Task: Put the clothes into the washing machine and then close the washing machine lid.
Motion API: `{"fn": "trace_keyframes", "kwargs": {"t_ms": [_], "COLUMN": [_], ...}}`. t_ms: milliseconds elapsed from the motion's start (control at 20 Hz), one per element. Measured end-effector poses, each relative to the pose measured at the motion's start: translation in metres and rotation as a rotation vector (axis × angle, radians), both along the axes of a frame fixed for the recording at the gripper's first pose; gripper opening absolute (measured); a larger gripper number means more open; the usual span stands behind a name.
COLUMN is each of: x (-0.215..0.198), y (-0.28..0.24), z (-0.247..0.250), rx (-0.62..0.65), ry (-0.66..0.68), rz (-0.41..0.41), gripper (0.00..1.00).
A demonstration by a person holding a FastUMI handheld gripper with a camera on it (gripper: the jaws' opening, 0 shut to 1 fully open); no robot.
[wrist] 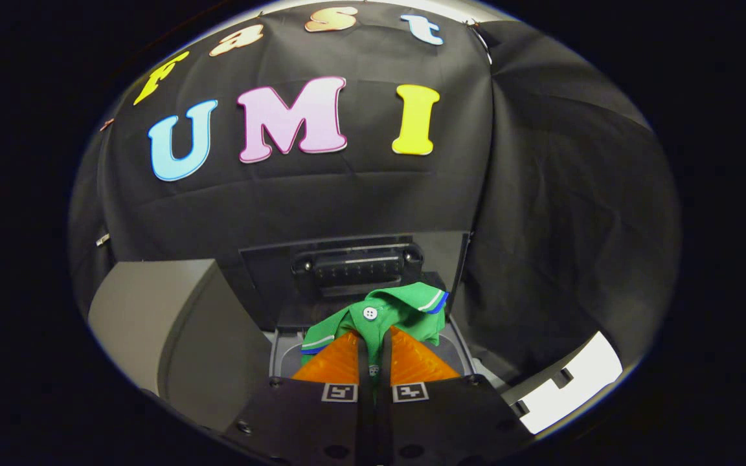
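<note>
Gripper view: the gripper (373,346) pinches a green shirt (386,314) between nearly closed fingers, above the washing machine (282,343) opening, before its raised lid (347,272). Risk: trailing fabric may snag the rim or slip free.

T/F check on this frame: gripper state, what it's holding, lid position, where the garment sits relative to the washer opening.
1. The gripper is shut on the green shirt. True.
2. The shirt is red. False: it is green, with a white button at the collar.
3. The washing machine lid is closed. False: it stands raised beyond the shirt.
4. The shirt hangs over the washing machine opening. True.
</note>
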State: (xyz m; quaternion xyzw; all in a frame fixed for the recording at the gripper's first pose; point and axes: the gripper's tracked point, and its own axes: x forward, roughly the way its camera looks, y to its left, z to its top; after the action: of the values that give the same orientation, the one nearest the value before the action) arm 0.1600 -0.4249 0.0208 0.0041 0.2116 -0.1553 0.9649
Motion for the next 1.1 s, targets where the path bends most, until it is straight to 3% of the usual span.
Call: {"fn": "trace_keyframes", "kwargs": {"t_ms": [450, 1100], "x": [0.048, 0.07], "y": [-0.012, -0.021], "z": [-0.111, -0.233], "rx": [0.027, 0.042], "ry": [0.189, 0.419], "rz": [0.049, 0.087], "gripper": [0.05, 0.05]}}
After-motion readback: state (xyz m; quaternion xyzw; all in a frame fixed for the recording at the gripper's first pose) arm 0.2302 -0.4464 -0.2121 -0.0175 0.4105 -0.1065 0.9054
